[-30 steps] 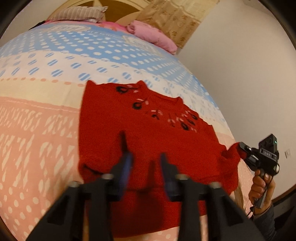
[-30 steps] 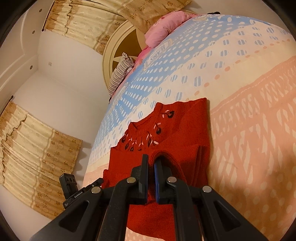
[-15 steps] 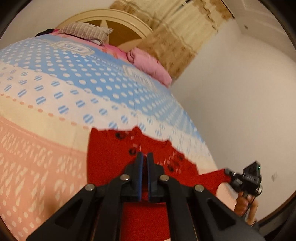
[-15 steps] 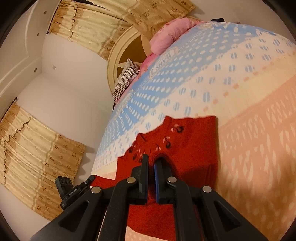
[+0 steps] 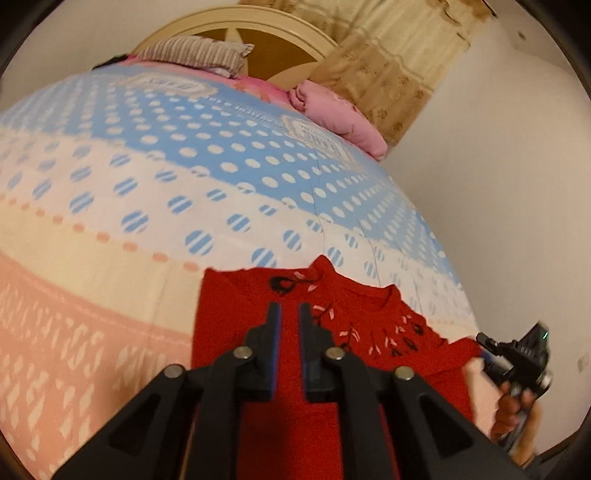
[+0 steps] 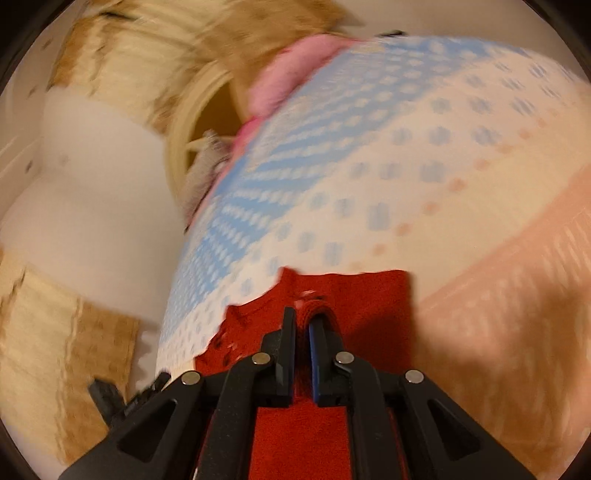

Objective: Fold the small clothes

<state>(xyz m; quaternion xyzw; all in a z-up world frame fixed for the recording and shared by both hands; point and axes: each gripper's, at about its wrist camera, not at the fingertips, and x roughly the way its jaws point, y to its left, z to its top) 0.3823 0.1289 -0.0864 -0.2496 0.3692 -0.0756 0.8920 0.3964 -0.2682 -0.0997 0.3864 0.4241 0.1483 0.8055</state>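
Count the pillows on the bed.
2: a striped pillow against the headboard, and a pink pillow beside it near the curtain. More may be hidden behind them.

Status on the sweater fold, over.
Left gripper just opening, nothing between jaws. Right gripper just opening, red sweater fold between jaws, grip unclear. Nothing in the way.

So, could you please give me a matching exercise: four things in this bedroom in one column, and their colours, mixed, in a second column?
Things:
1. sweater
2. folded quilt
3. curtain
4. pillow at the headboard

Colours:
a. pink
b. grey with stripes
c. red
d. beige and gold

Pairs: 1-c; 2-a; 3-d; 4-b
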